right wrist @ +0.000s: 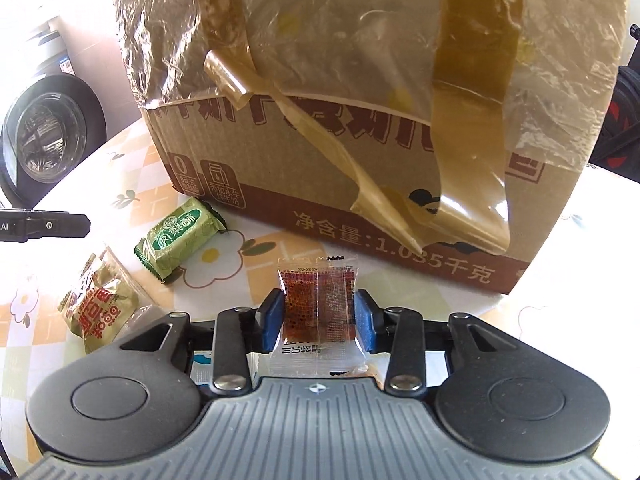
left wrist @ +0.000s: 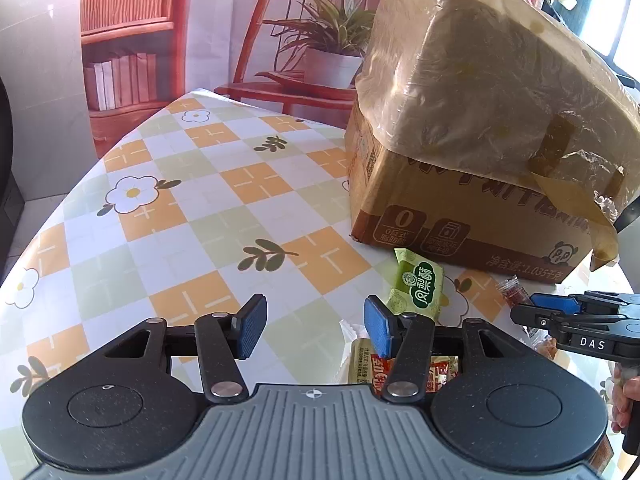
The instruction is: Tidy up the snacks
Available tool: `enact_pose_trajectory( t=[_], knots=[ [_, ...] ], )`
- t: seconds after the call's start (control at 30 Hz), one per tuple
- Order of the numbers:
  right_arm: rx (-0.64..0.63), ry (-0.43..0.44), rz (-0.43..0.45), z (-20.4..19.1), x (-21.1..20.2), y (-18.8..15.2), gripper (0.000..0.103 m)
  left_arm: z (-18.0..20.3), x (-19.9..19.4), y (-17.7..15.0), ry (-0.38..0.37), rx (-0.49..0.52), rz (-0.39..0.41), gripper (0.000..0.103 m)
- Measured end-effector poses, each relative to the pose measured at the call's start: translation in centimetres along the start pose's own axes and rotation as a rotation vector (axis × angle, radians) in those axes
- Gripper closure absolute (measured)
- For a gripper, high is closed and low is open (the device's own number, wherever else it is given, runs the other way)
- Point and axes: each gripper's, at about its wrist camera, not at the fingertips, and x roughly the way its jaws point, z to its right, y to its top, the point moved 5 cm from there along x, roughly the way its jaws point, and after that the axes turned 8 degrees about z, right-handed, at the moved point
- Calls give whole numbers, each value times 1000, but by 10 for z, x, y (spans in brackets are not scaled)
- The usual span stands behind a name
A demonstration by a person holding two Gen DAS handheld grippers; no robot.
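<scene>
R gripper: right gripper (right wrist: 316,316) was clamped on a small clear sachet with red-brown filling (right wrist: 318,312), blue pads (right wrist: 269,326) pressing both side edges; sachet upright between jaws, just in front of the box.
L gripper: left gripper (left wrist: 316,326) had its jaws apart w/ nothing between the blue pads (left wrist: 253,326); it hung over the table, pointing down at an angle.
Hand: a person's hand (left wrist: 622,400) showed at the right edge of the left wrist view, on the right gripper's handle.
Red/yellow pack: yellow-and-red printed foil snack pack (right wrist: 98,312) lay on the round table w/ orange, green and white checked floral cloth (left wrist: 192,208), near its front edge, partly under the L gripper's right finger.
Green pack: green pillow-shaped wrapped snack w/ white oval label (right wrist: 176,240) lay flat beyond it, close to the box's front left corner, not touching that I could tell.
Box: brown printed cardboard box (right wrist: 400,208) stood on the table's right part, top covered by crinkled translucent yellowish plastic wrap w/ loose tape strips (left wrist: 480,80).
Far: red wooden chair w/ potted plant (left wrist: 320,40) behind the table's far edge.
</scene>
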Motion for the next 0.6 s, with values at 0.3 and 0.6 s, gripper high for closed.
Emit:
enact_pose_trajectory(
  t=[0.3,0.6],
  knots=[
    [53,24,141,9,-45,-1,63,28,-8,-15,-33,27,-38,47],
    [101,11,166,29,-55,-22,63,40,-22,-34,-83,-124,-143,48]
  ],
)
